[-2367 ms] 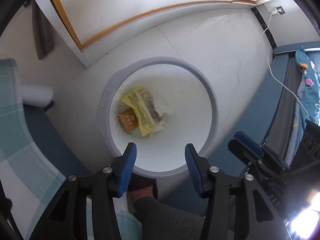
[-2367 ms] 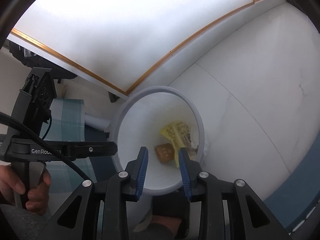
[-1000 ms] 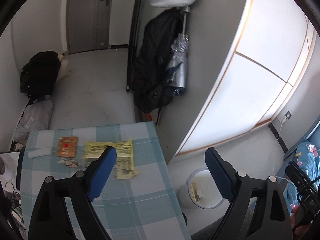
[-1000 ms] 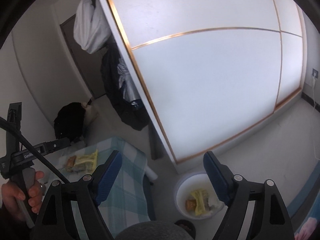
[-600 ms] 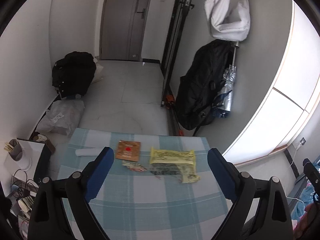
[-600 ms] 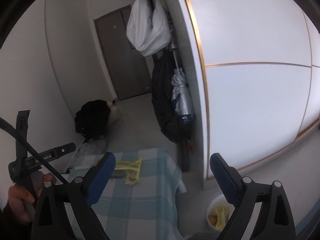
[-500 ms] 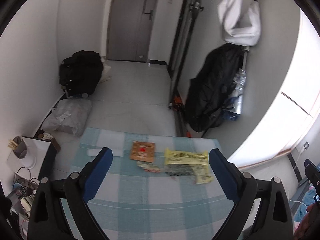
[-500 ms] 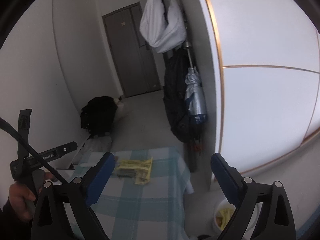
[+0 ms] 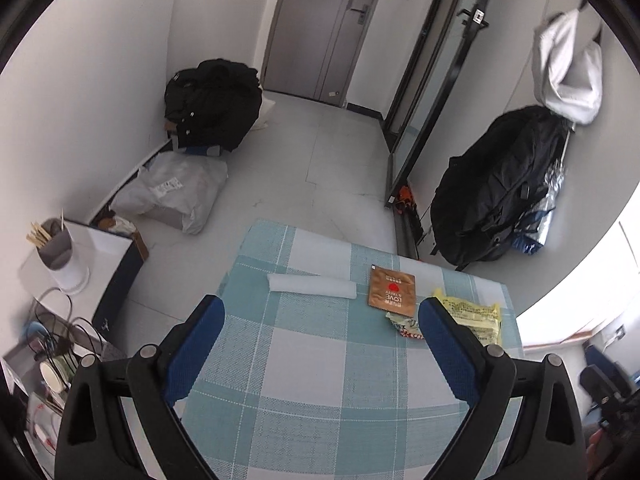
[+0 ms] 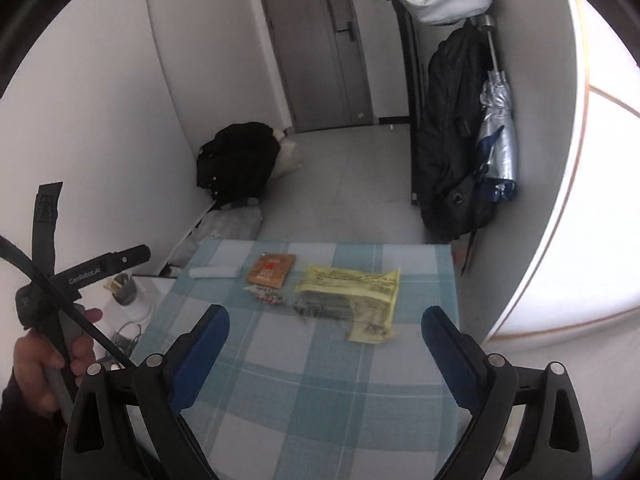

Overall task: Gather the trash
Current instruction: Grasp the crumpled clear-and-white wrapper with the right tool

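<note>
Hovering both grippers above the checked table (image 9: pixel 320 380), jaws spread wide on the left gripper (image 9: pixel 320 344) and the right gripper (image 10: pixel 325 350), nothing held in either. I see four pieces of trash, all lying flat in a row near the table's far edge: a white roll (image 9: pixel 312 285) toward the far-left corner, a brown sachet (image 9: pixel 391 290) just right of it, a small crumpled wrapper (image 9: pixel 404 324) touching the sachet's near edge, and a yellow wrapper (image 10: pixel 352 292) toward the far-right corner. No bin shows in either view, so I can't judge the carry path. My main worry is the flat stuff: sachet and yellow wrapper sit flush on the cloth, so I expect the pads to skate over them or pinch the tablecloth along with the film and drag the neighbours. Sachet and small wrapper touch, so closing on one likely shifts or half-grabs the other. The yellow wrapper's torn near end (image 10: pixel 370 330) looks limp; grabbing there risks tearing or a dangling load that drops mid-carry. It also lies close to the right edge, so a nudge could push it off. The roll could rotate away if I close along its length rather than across.
</note>
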Demonstrator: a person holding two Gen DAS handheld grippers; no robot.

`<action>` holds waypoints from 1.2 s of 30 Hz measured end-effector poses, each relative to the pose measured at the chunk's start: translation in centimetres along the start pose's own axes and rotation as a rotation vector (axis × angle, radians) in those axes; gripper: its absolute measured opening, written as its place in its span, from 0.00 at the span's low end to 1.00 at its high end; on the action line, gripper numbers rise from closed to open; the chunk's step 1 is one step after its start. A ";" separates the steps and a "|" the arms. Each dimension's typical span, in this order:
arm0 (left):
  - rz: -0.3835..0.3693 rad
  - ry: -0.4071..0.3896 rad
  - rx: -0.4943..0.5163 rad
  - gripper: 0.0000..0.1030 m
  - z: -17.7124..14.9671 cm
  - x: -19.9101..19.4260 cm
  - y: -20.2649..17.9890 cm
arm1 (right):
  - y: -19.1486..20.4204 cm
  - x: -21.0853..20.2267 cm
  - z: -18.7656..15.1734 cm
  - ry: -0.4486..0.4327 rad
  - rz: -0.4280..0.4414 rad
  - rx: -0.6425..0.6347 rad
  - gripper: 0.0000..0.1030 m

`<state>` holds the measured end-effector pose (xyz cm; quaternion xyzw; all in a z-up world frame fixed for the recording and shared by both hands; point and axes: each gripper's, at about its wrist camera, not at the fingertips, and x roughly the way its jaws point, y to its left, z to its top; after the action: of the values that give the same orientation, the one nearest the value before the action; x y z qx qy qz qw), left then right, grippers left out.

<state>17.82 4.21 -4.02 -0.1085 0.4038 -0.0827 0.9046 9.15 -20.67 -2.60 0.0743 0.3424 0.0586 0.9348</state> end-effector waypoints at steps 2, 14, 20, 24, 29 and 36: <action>-0.001 0.015 -0.021 0.93 0.2 0.3 0.7 | 0.2 0.7 0.0 0.009 0.010 -0.005 0.95; -0.012 0.071 -0.155 0.93 0.3 1.5 4.0 | 2.3 4.3 0.6 0.083 0.033 -0.072 0.95; 0.000 0.073 -0.184 0.93 0.4 1.6 4.9 | 4.7 7.9 2.0 0.132 0.084 -0.185 0.94; 0.006 0.080 -0.206 0.93 0.6 1.8 5.5 | 6.4 11.3 2.4 0.193 0.105 -0.266 0.92; 0.006 0.089 -0.233 0.93 0.9 2.2 6.2 | 8.4 15.3 2.0 0.272 0.118 -0.360 0.85; -0.011 0.096 -0.260 0.93 1.2 2.4 6.9 | 10.4 19.4 0.6 0.340 0.098 -0.460 0.60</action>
<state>20.69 10.49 -6.75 -0.2230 0.4532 -0.0396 0.8622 23.67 -7.39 -12.50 -0.1341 0.4680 0.1912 0.8523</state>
